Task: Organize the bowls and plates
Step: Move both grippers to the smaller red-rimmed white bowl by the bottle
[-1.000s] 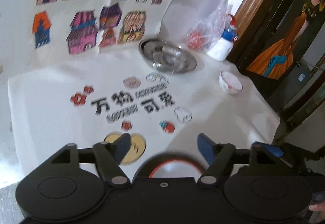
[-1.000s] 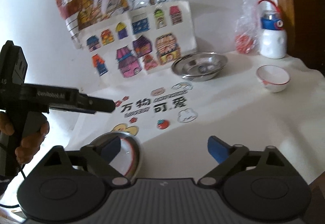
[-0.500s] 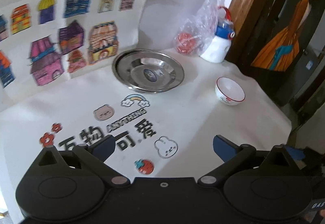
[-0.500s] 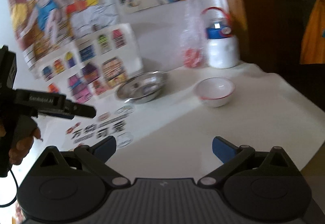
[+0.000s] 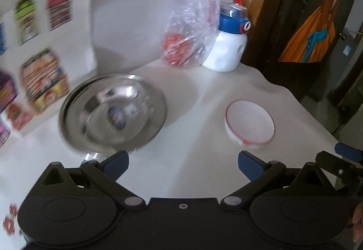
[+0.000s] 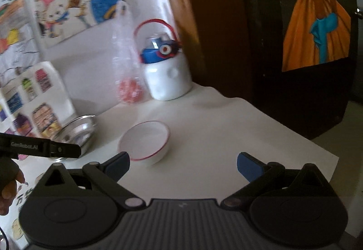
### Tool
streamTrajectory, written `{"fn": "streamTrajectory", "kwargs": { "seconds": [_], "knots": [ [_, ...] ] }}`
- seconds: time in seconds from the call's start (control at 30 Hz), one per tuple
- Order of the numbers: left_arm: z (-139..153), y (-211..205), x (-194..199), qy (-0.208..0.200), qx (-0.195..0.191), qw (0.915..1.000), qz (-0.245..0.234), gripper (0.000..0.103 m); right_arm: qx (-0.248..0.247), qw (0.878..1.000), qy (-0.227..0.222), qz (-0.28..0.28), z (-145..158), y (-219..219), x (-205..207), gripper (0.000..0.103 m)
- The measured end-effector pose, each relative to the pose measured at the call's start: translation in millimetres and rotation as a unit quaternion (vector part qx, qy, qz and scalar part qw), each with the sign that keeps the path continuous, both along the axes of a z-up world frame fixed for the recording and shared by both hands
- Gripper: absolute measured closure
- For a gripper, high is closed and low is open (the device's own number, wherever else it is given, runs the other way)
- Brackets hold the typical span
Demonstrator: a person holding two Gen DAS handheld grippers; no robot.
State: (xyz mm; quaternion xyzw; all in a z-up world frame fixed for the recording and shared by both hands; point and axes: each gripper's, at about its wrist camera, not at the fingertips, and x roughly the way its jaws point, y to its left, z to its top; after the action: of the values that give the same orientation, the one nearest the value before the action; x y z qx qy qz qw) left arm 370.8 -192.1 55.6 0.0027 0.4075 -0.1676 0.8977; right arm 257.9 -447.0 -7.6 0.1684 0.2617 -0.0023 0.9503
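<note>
A steel plate (image 5: 113, 113) lies on the white table near the back wall; it also shows in the right wrist view (image 6: 76, 133). A white bowl with a red rim (image 5: 249, 128) stands to its right and shows in the right wrist view (image 6: 145, 142) too. My left gripper (image 5: 182, 165) is open and empty, just short of the plate and bowl. My right gripper (image 6: 182, 165) is open and empty, its left finger close to the bowl's near rim. The left gripper's body (image 6: 40, 148) shows at the left of the right wrist view.
A white bottle with a blue lid and red handle (image 5: 229, 45) and a clear plastic bag holding red things (image 5: 190, 30) stand at the back of the table. Coloured drawings (image 5: 43, 77) lean on the wall. The table's right edge (image 6: 317, 148) drops toward a dark wooden door.
Both grippers have moved forward and to the right across the table. The plate and bowl now sit much closer. Both grippers stay open.
</note>
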Motion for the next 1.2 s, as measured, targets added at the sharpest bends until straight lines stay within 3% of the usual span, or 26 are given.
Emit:
{"fn": "streamTrajectory", "kwargs": {
  "seconds": [0.5,0.87,1.0,1.2],
  "knots": [
    [-28,-39,59,0.003,-0.021,0.9997,0.009,0.001,-0.018,0.999,0.003,0.028,-16,8,56,0.000],
    [-24,-52,56,-0.031,-0.018,0.9993,-0.007,0.001,-0.041,0.998,0.002,0.042,-20,20,64,0.002],
    [-26,-57,56,-0.031,-0.014,0.9993,-0.016,0.001,-0.049,0.998,0.005,0.043,-23,23,65,0.008],
    [-33,-61,59,-0.010,-0.020,0.9994,-0.025,0.018,-0.045,0.998,0.007,0.044,-26,24,67,0.018]
  ]
}}
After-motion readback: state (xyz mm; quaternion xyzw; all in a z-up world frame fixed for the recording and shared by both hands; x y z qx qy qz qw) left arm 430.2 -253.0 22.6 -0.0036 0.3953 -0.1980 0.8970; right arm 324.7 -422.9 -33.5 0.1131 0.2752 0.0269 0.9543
